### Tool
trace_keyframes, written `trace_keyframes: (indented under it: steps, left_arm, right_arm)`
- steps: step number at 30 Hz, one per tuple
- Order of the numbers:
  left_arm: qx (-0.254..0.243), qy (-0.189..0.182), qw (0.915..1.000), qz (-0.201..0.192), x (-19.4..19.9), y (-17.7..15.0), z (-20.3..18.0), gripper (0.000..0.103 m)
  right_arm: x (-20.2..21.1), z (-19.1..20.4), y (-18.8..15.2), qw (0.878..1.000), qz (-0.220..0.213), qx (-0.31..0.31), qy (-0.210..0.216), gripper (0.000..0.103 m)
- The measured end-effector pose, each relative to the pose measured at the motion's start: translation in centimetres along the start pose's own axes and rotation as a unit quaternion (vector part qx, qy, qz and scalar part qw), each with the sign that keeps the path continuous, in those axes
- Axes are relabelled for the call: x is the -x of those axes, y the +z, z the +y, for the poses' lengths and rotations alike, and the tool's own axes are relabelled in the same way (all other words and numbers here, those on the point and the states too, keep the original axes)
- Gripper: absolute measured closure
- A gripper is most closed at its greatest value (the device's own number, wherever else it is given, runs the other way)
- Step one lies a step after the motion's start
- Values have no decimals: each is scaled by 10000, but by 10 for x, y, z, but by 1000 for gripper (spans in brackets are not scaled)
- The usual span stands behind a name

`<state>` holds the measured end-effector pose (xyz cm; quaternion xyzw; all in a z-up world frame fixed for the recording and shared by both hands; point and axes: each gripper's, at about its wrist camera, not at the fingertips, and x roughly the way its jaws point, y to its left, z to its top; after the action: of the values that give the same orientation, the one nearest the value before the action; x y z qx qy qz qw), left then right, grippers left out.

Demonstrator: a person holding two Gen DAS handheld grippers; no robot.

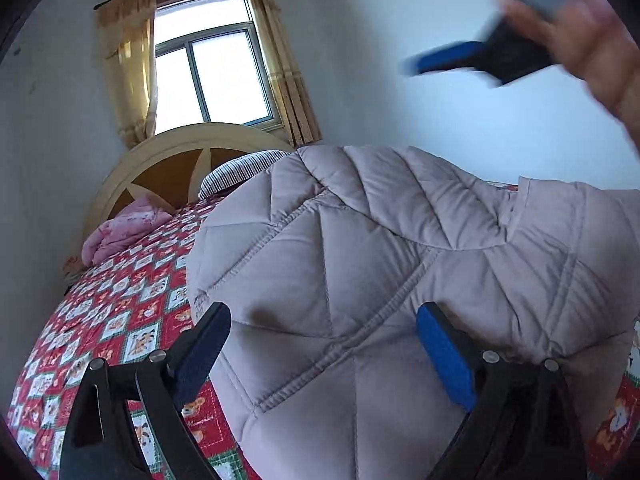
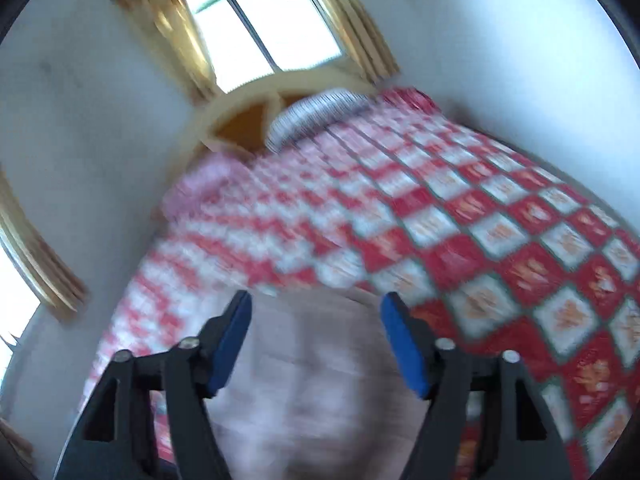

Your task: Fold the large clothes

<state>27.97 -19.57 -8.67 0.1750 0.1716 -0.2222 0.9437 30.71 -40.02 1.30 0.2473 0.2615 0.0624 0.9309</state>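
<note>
Standing by the bed, I see the big quilted jacket lying in a puffy heap on the red patchwork bedspread, pale greyish-pink with diamond stitching. It takes up most of the near end of the bed, with one part folded over the top of the rest.

The left gripper sits low over the near edge of the jacket with its jaws spread wide. The blue pads stand on either side of a bulge of fabric, but they aren't pinching it; nothing is actually in its grip. The right gripper is up in the air, blurry as anything, also gaping with nothing between its pads, just the jacket smeared underneath it. From the left-hand camera you can catch it up top right, with the person's hand wrapped round the handle.

Further back there's a striped pillow and a pink folded blanket by the cream headboard, then a window with yellowish curtains behind that.
</note>
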Motion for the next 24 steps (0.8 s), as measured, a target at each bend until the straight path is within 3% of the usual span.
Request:
trace_keyframes:
  steps: [2, 4, 7, 9, 12, 14, 16, 19, 24]
  left_arm:
    - [93, 59, 9999, 51, 2, 3, 6, 9]
    - [410, 245, 9988, 75, 14, 5, 26, 9]
    - [1401, 569, 9885, -11, 33, 30, 64, 9]
    - [1927, 588, 9795, 48, 28, 49, 75, 8]
    - [2409, 905, 9638, 691, -10, 74, 72, 8]
    - [2330, 1252, 9593, 989, -45, 81, 62, 8]
    - [1998, 1892, 9535, 1230, -76, 77, 53, 8]
    - [1909, 1900, 9481, 1692, -108, 58, 46, 8]
    - [1928, 1998, 9420, 1884, -130, 36, 45, 3]
  right_arm:
    - [-13, 20, 0, 9947, -24, -218, 1001, 21]
    - [-43, 26, -5, 9888, 99, -295, 1461, 22]
    - [-81, -3, -14, 9939, 206, -412, 999, 23]
    - [-93, -35, -26, 9978, 201, -476, 425, 23]
    - [-93, -60, -41, 9978, 218, -579, 230, 23]
    - [-90, -63, -40, 9983, 199, -537, 141, 23]
    - [-89, -57, -36, 9995, 159, -204, -184, 23]
    - [-99, -57, -38, 9989, 273, 33, -369, 23]
    - [-124, -80, -56, 9970, 598, -131, -476, 23]
